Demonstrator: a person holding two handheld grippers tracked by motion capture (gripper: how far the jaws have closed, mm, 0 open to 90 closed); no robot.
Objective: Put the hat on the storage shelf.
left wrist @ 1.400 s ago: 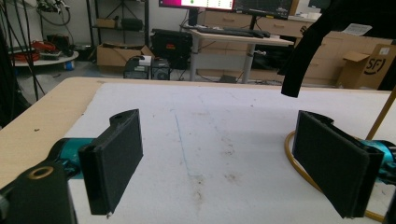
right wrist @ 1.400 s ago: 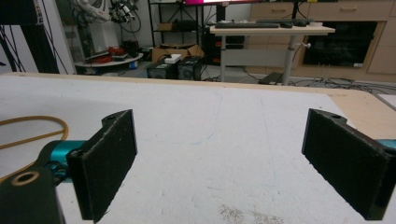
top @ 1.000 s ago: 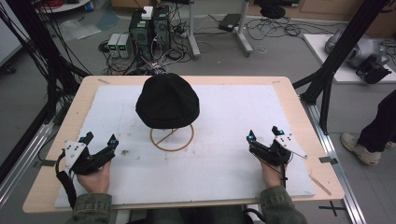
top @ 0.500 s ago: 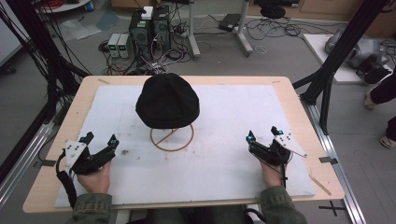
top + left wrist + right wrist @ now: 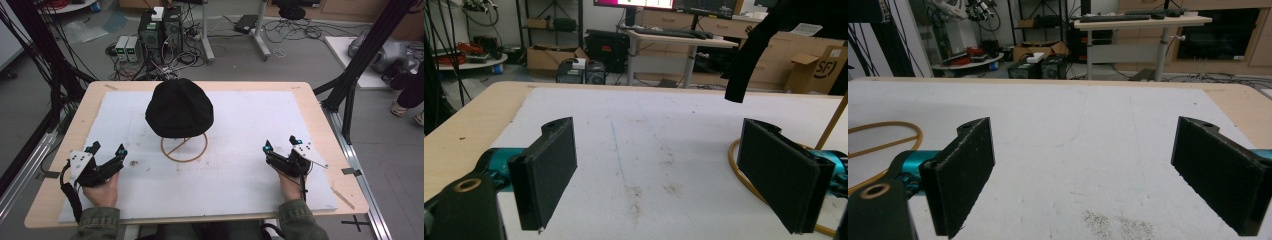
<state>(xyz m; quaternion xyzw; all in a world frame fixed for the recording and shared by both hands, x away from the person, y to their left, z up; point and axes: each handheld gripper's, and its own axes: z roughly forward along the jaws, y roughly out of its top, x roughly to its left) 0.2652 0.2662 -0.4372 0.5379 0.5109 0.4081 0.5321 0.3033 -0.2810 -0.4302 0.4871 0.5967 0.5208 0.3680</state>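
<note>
High view: we see a wooden table (image 5: 320, 107) topped with a white mat (image 5: 250, 120), stained near its middle. A black beanie (image 5: 179, 107) sits on a yellow ring-base stand (image 5: 183, 148) at the mat's centre, toward the far edge. Left gripper (image 5: 107, 151) rests near the near-left corner, right gripper (image 5: 280, 145) near the near-right corner, both well apart from the beanie, jaws spread, nothing in them. Grey floor beyond the far edge carries computer towers (image 5: 161, 22) and tangled cables (image 5: 295, 27); black frame struts (image 5: 360, 55) flank the table. Left gripper view: jaws wide apart with only bare mat (image 5: 649, 140) between them; the stand's yellow ring (image 5: 736, 165) lies just beside the right-hand jaw, its rod rising at the frame's edge, and the beanie's rim (image 5: 754, 50) hangs above. A cardboard box (image 5: 819, 67) in the room reads "SF". Right gripper view: jaws equally wide, empty, over speckled mat (image 5: 1088, 150); yellow ring (image 5: 883, 137) at left, desk with keyboard (image 5: 1143, 20) behind. No other writing we can read.
</note>
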